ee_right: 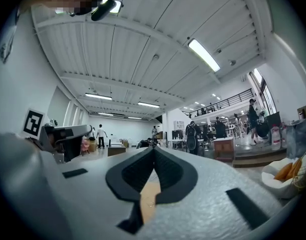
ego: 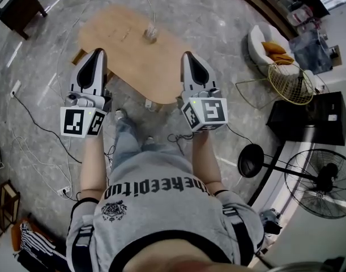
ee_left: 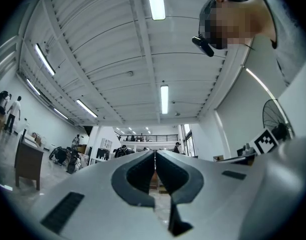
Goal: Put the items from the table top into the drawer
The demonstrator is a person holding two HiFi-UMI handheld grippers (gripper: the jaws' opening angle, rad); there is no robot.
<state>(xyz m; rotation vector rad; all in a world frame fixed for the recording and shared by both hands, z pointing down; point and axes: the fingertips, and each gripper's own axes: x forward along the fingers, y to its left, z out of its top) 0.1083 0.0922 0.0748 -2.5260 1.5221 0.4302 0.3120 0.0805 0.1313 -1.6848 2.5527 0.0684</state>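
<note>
The floor [ego: 218, 33] is polished grey marble, and on it stands one oval wooden table [ego: 127, 50], light in colour, in a large white hall with strip lights across a ribbed ceiling. I count a single small boxy item [ego: 150, 34] on the table top, near the far edge and well apart from both tools; what it is I cannot make out. The person stands at the near side of the table with two grippers held out over it. The left gripper [ego: 98, 52] has its jaws pressed together with nothing between them, and the right gripper [ego: 188, 54] is likewise closed and empty. Around the room there is one dark side table [ego: 14, 4] in the far left corner, one white armchair [ego: 257, 41] with an orange cushion [ego: 274, 51] in its seat, one gold wire basket chair [ego: 290, 83] just beside it, one black box [ego: 308, 118] and one standing fan [ego: 320, 180]. Cables [ego: 42, 129] trail over the floor on the left.
</note>
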